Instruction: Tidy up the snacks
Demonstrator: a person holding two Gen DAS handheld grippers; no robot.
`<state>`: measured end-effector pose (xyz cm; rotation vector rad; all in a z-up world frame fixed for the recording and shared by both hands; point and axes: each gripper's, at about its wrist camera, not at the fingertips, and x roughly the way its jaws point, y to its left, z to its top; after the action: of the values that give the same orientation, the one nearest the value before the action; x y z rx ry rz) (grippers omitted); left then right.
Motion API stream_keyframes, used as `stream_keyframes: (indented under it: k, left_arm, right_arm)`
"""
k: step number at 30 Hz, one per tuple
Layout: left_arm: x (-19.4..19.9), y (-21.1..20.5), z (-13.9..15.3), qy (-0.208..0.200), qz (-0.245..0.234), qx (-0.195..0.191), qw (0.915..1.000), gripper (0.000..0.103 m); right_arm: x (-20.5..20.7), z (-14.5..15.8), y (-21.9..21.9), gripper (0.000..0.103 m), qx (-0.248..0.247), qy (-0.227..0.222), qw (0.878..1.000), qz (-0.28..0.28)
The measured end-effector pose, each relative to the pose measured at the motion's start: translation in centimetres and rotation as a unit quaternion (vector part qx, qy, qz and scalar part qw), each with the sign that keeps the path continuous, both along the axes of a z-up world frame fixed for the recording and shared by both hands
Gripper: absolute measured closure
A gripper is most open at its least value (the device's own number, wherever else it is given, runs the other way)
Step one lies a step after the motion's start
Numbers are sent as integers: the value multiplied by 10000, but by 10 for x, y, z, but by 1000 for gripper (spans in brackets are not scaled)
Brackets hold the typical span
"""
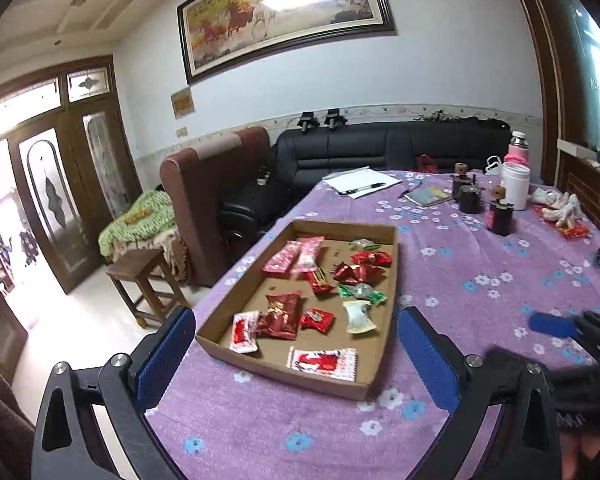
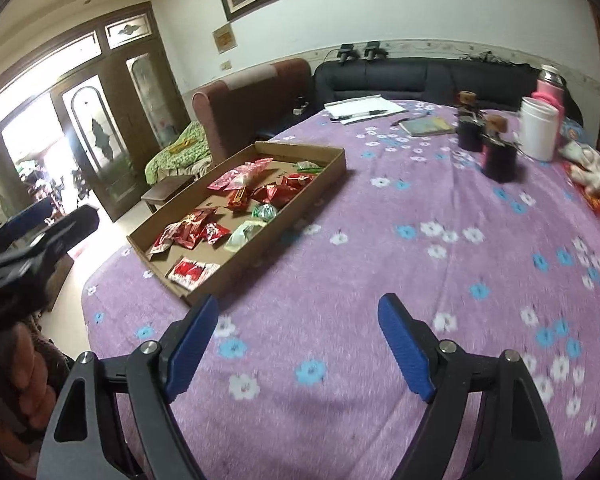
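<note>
A shallow cardboard tray [image 1: 394, 264] sits on the purple flowered tablecloth; it also shows in the right wrist view [image 2: 332, 168]. Inside lie several wrapped snacks: red packets [image 1: 280, 314], pink packets [image 1: 296, 256], green candies [image 1: 362, 293], a white candy [image 1: 358, 316] and a red-and-white packet [image 1: 322, 362]. My left gripper [image 1: 296, 322] is open and empty, its blue fingers on either side of the tray's near end. My right gripper [image 2: 300, 316] is open and empty over bare cloth, to the right of the tray's near corner.
At the table's far end stand dark jars with wooden lids [image 1: 500, 216], a white container [image 1: 516, 184], a pink flask [image 1: 518, 148], a notebook [image 1: 428, 195], paper with a pen [image 1: 360, 186] and white gloves [image 1: 560, 208]. A sofa [image 1: 380, 148] and stool [image 1: 140, 276] lie beyond the table.
</note>
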<state>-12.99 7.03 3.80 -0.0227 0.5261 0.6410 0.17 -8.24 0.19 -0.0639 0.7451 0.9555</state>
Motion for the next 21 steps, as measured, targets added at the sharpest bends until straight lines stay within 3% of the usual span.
stream_keyframes:
  k: [4, 21]
  left_arm:
    - [-4, 6, 3, -109, -33, -234, 9997, 1]
    - [-10, 17, 5, -172, 58, -333, 9993, 1]
  right_arm:
    - [13, 10, 17, 21, 20, -107, 9998, 192]
    - [4, 24, 76, 21, -143, -506, 9948, 871]
